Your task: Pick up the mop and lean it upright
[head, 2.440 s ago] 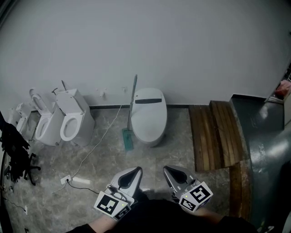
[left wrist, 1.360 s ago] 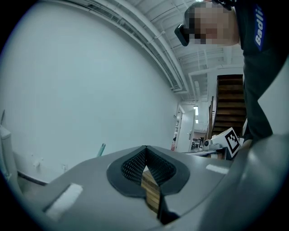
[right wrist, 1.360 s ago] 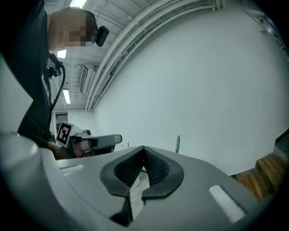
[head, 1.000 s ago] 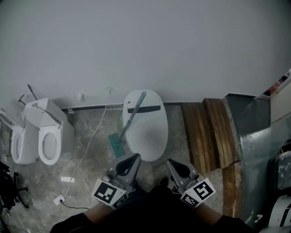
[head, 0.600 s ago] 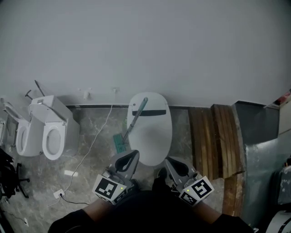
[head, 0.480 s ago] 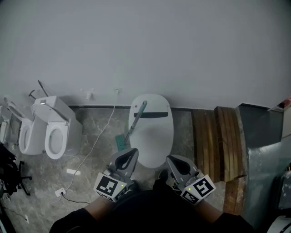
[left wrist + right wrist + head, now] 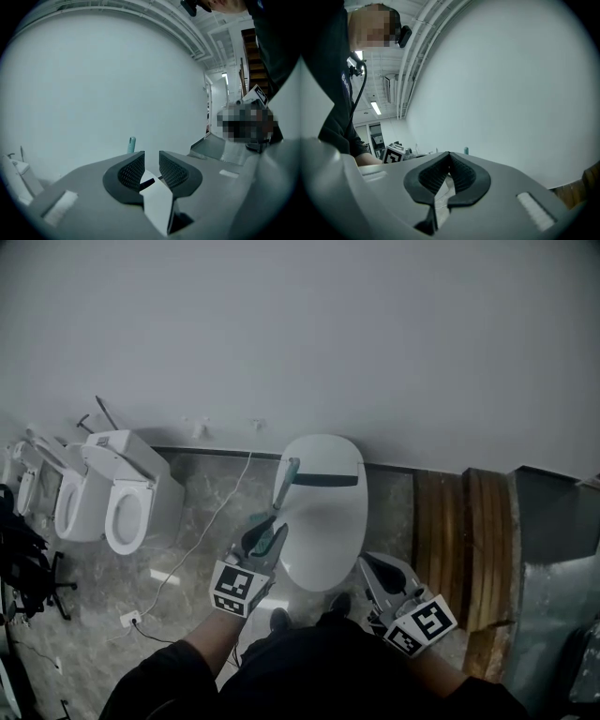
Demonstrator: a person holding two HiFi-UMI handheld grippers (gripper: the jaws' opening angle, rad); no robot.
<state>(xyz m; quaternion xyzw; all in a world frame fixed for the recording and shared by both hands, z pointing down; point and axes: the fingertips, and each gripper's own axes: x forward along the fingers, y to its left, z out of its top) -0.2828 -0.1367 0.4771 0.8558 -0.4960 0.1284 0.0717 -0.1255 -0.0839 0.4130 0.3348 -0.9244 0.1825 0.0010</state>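
Observation:
The mop leans with its teal handle (image 7: pixel 285 476) against the closed white toilet (image 7: pixel 328 517), and its head on the floor is mostly hidden behind my left gripper. My left gripper (image 7: pixel 268 529) reaches up to the lower part of the handle. Its jaws have just been opening and stand slightly open, with nothing clamped between them. In the left gripper view the handle's tip (image 7: pixel 132 144) pokes up beyond the left jaw. My right gripper (image 7: pixel 368 562) hangs back at the right of the toilet, shut and empty; its view shows the handle tip (image 7: pixel 466 150) far ahead.
Two open toilets (image 7: pixel 127 507) stand at the left wall. A white cable (image 7: pixel 208 531) runs across the marble floor to a power strip (image 7: pixel 132 619). Wooden planks (image 7: pixel 464 540) lie at the right. A black stand (image 7: pixel 26 563) sits at the far left.
My left gripper has moved forward and down to the mop handle and its jaws have parted. The right gripper has shifted right. The mop still leans on the toilet.

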